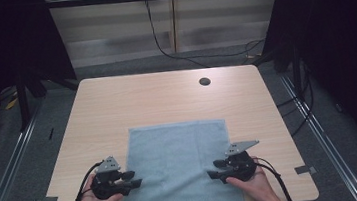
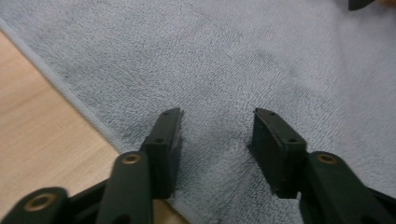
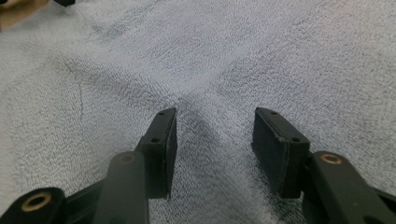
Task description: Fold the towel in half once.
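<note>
lying flat on the wooden table (image 1: 117,107), the pale blue towel (image 1: 178,161) runs lengthwise away from the person; left gripper (image 1: 130,180) and right gripper (image 1: 215,169), jaws spread and empty, flank its near side edges, equally close.

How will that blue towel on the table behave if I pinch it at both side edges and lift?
The towel will probably go limp and sag in the middle: it lies flat, with soft creases showing in the right gripper view. Its looped pile looks grippy, so the open left gripper and right gripper likely won't slip. It seems light, and probably drapes rather than holding shape.
</note>
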`<state>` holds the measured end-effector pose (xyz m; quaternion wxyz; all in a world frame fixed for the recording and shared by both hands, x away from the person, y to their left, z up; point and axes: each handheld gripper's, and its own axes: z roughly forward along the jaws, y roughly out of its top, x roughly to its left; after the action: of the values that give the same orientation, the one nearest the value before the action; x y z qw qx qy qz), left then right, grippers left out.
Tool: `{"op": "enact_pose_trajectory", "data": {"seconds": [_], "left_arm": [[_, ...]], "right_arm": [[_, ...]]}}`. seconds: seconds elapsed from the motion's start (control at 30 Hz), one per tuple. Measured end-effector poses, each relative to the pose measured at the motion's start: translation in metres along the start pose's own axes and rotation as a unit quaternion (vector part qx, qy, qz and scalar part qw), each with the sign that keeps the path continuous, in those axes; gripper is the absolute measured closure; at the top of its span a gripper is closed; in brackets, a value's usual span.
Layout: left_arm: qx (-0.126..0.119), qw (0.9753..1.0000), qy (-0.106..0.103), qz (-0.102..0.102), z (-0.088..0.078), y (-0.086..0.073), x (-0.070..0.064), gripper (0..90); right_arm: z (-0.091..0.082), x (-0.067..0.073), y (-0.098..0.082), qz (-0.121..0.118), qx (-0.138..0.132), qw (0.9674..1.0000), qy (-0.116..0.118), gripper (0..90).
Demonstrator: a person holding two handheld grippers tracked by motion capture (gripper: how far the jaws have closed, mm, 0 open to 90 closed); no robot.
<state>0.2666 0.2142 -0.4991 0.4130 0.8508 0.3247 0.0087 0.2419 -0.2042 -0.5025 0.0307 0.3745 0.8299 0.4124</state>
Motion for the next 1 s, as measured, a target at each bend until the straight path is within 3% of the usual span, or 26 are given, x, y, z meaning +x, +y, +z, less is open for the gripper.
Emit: {"op": "enact_pose_trajectory", "data": {"seconds": [0.07, 0.23, 0.43, 0.5, 0.6, 0.67, 0.7, 0.77, 0.83, 0.93, 1.0], "left_arm": [[-0.002, 1.0000, 0.001, 0.002, 0.000, 0.003, 0.001, 46.2], [-0.037, 0.9993, -0.004, -0.007, 0.001, 0.016, 0.006, 42.6], [-0.029, 0.9995, 0.004, -0.009, 0.008, 0.034, 0.023, 42.2], [-0.042, 0.9990, 0.011, -0.014, 0.007, 0.040, 0.029, 41.4], [-0.048, 0.9984, 0.020, -0.021, 0.007, 0.051, 0.043, 41.7], [-0.052, 0.9977, 0.022, -0.039, 0.010, 0.056, 0.055, 42.2], [-0.049, 0.9976, 0.011, -0.048, 0.012, 0.058, 0.058, 41.7], [-0.045, 0.9978, 0.023, -0.044, 0.017, 0.058, 0.062, 41.6], [-0.040, 0.9973, 0.018, -0.058, 0.021, 0.056, 0.068, 40.6], [-0.031, 0.9973, 0.021, -0.063, 0.023, 0.054, 0.073, 38.7], [-0.037, 0.9970, 0.023, -0.064, 0.021, 0.054, 0.075, 38.8]], "right_arm": [[-0.003, -0.004, 0.000, 0.007, -0.003, 1.0000, 0.005, 47.6], [-0.017, -0.024, 0.012, 0.023, -0.037, 0.9988, -0.024, 45.1], [-0.027, -0.049, 0.031, 0.023, -0.053, 0.9958, -0.070, 42.1], [-0.028, -0.062, 0.038, 0.030, -0.067, 0.9945, -0.076, 44.3], [-0.024, -0.078, 0.047, 0.033, -0.065, 0.9932, -0.091, 44.0], [-0.016, -0.088, 0.054, 0.031, -0.059, 0.9925, -0.103, 44.5], [-0.012, -0.093, 0.056, 0.035, -0.060, 0.9927, -0.098, 44.5], [-0.005, -0.101, 0.062, 0.038, -0.058, 0.9923, -0.102, 43.4], [0.002, -0.107, 0.066, 0.037, -0.053, 0.9923, -0.105, 43.9], [0.013, -0.118, 0.071, 0.041, -0.032, 0.9916, -0.118, 43.1], [0.018, -0.124, 0.072, 0.047, -0.037, 0.9912, -0.118, 42.6]]}}
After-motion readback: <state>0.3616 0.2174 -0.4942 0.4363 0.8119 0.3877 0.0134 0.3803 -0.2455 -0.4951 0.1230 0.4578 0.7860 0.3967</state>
